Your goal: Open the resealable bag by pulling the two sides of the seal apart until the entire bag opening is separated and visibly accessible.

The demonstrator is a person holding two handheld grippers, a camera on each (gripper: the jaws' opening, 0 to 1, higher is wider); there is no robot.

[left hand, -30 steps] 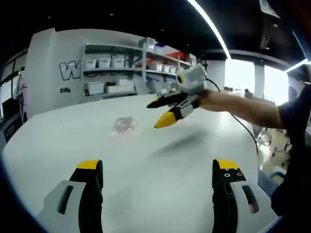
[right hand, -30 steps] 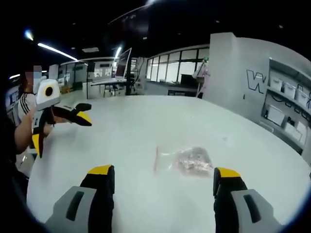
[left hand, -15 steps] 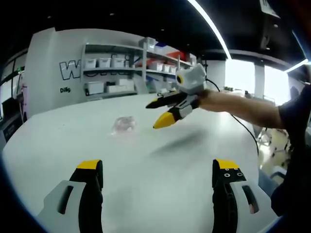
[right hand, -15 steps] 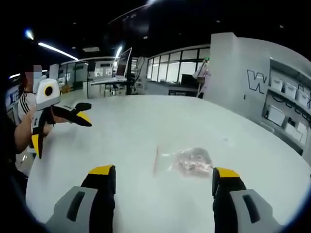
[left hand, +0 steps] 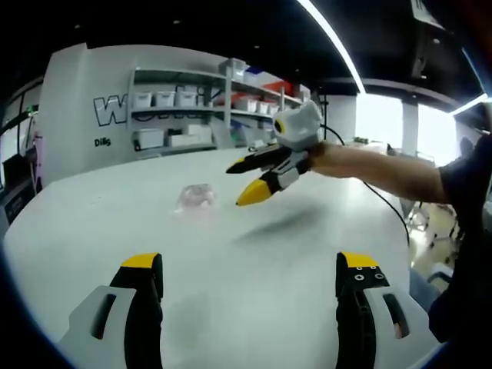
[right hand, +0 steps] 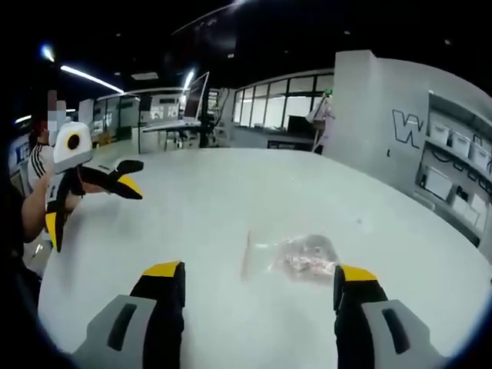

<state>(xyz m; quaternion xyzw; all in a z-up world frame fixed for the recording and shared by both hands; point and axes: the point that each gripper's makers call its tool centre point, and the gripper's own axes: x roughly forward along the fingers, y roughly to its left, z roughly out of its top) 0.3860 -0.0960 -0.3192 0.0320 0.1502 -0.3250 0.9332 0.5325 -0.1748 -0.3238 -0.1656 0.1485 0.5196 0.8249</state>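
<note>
With both grippers wide and holding nothing, the bag lies flat on the table at 12 o'clock off the right gripper, so bring the left gripper in and pinch each lip of the seal strip separately.

Two low views from opposite sides of the white table, bag shared.
</note>
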